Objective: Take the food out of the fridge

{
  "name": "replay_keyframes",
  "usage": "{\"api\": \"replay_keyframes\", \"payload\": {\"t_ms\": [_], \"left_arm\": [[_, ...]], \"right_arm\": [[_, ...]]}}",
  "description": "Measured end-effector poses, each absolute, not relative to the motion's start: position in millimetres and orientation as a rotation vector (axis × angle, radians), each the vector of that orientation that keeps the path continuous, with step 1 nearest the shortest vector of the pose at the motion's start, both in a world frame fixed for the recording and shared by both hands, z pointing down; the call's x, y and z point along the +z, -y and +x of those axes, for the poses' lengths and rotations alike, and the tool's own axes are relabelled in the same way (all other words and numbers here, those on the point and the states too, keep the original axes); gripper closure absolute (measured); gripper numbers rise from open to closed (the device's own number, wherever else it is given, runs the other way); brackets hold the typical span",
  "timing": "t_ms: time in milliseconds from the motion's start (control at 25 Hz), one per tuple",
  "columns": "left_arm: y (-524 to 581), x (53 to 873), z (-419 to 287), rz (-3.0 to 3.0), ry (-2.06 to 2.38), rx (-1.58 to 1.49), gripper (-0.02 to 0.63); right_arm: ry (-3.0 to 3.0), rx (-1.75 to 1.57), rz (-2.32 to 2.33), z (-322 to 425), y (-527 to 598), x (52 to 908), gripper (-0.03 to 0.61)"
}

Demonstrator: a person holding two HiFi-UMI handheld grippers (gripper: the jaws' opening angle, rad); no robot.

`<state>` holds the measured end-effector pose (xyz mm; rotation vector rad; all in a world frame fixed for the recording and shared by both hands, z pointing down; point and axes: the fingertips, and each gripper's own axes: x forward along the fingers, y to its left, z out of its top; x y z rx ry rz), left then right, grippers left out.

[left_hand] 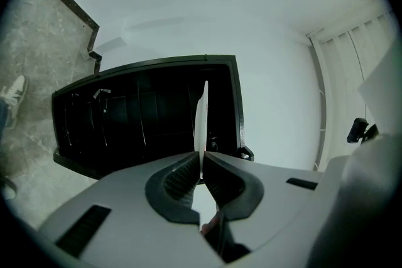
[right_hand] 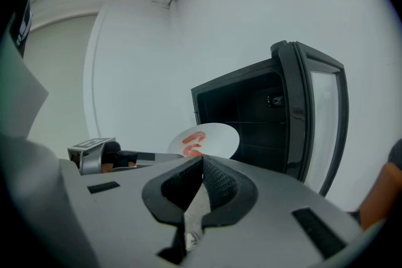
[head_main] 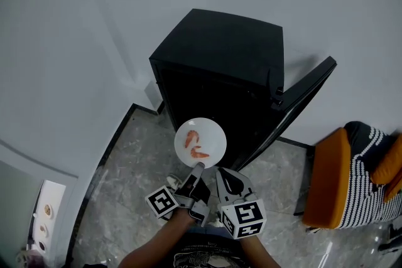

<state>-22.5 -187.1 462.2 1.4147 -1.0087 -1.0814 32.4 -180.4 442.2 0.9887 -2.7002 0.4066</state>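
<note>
The left gripper is clamped on the near rim of a white plate. In the left gripper view the plate shows edge-on, pinched between the two dark pads with the jaws almost together on it. On the plate lies the food, two curved orange-red pieces, set side by side near its middle and clear of its rim. The plate hangs in the air, outside the fridge and just in front of its open front, above the marbled floor. The fridge is a small black cabinet standing against the white wall, and its door is swung wide to the right. The right gripper sits just beside the left one, near the plate's near edge but not touching it. Its own view shows the jaws pressed together with nothing between them, and beyond them the plate with the food and the dark inside of the fridge. An orange seat with a striped cloth stands well off to the right of the fridge.
</note>
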Motion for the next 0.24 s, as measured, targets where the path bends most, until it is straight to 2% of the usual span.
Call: {"api": "replay_keyframes", "payload": {"t_ms": [240], "left_arm": [[176.6, 463.8, -22.3, 1.42, 1.01, -1.08, 0.591]], "right_arm": [[2.704, 0.409, 0.975, 29.0, 171.5, 445.8, 0.557]]}}
